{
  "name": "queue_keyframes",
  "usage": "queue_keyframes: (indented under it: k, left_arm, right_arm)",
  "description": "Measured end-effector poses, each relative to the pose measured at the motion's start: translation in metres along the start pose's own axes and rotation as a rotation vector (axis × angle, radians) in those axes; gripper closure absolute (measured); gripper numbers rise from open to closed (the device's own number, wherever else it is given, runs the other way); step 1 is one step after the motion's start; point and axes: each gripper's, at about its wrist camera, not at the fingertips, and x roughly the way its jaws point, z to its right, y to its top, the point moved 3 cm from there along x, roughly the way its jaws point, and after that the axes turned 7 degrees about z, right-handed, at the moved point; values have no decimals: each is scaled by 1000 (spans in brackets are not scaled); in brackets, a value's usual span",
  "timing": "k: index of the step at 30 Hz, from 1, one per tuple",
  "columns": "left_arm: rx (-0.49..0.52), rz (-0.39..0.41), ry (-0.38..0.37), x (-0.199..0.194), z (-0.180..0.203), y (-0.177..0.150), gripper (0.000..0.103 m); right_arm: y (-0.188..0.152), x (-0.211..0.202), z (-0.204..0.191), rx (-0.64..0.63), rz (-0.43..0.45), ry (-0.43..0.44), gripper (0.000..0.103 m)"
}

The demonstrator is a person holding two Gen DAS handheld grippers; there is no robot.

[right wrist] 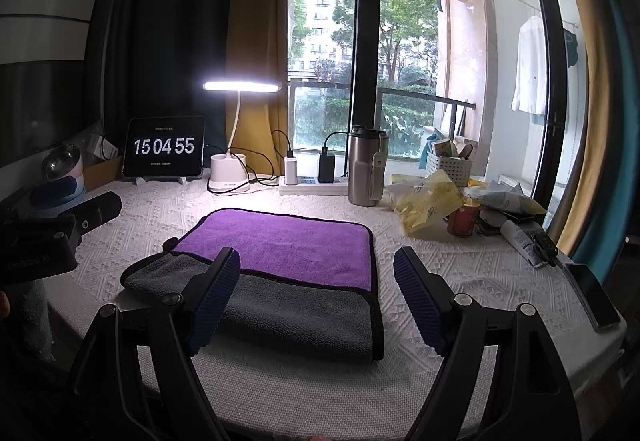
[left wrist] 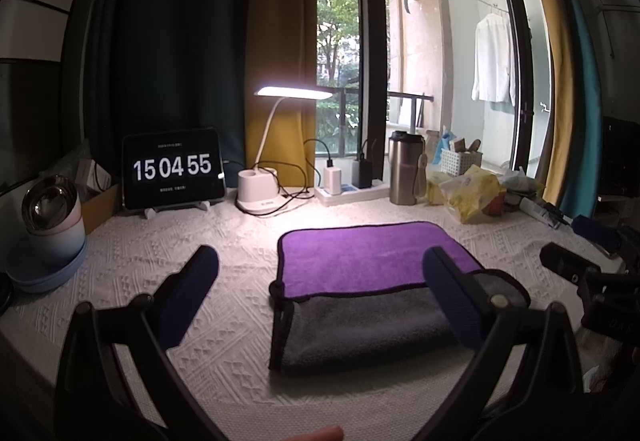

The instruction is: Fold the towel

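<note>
A towel [left wrist: 360, 261], purple on one face and grey on the other, lies folded on the white textured tablecloth [left wrist: 160, 241]; its grey near part is turned over the purple. It also shows in the right wrist view [right wrist: 288, 241]. My left gripper [left wrist: 320, 289] is open and empty, held above the towel's near left edge. My right gripper [right wrist: 316, 293] is open and empty, above the towel's near right corner. The right gripper shows at the right edge of the left wrist view [left wrist: 580, 273]; the left gripper shows at the left edge of the right wrist view [right wrist: 80, 213].
Along the back stand a tablet clock [left wrist: 173, 169], a lit desk lamp [left wrist: 260, 185], a power strip [left wrist: 352, 193] with chargers and a steel tumbler [left wrist: 406, 169]. Bowls [left wrist: 52, 225] sit at the left. Yellow bags [right wrist: 428, 201], a can, a tube and a phone [right wrist: 592, 297] lie at the right.
</note>
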Motion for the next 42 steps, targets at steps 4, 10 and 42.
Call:
queue_keyframes:
  k: [4, 10, 42]
  left_arm:
    - [1, -1, 0, 0, 0, -1, 0]
    - [-1, -4, 0, 1, 0, -3, 0]
    - [-38, -423, -57, 120, -18, -55, 12]
  right_arm:
    - [-1, 0, 0, 1, -1, 1, 21]
    - [-1, 0, 0, 3, -3, 0, 21]
    - [-38, 93, 54, 132, -295, -21, 26]
